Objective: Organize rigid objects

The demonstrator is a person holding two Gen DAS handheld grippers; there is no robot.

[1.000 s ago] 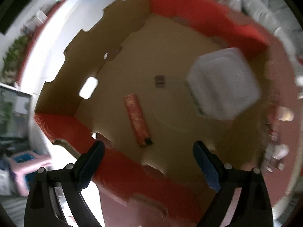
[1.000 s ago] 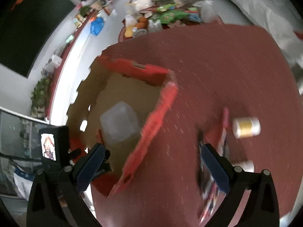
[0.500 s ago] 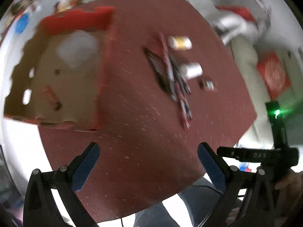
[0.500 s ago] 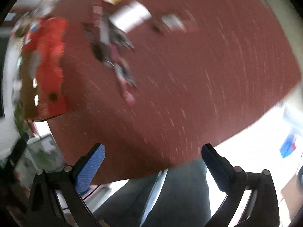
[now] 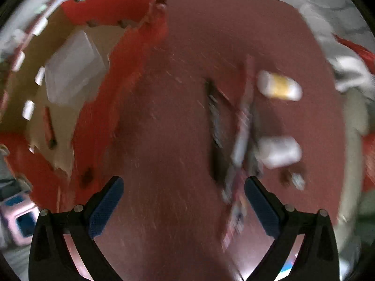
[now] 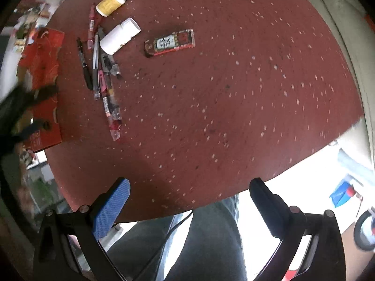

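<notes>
Over the table [image 6: 234, 93], both claws (left [image 5: 184, 205], right [image 6: 189, 207]) spread, pens [image 6: 103, 70] near box [image 6: 44, 75].

blur: pens [image 5: 236, 145] smeared; cut: red box [image 6: 42, 86] at frame edge

Two pill bottles [image 6: 119, 36], scattered pens [image 6: 103, 70] and a red packet [image 6: 170, 42] flat on the table, beside the red box [image 5: 98, 93].
</notes>
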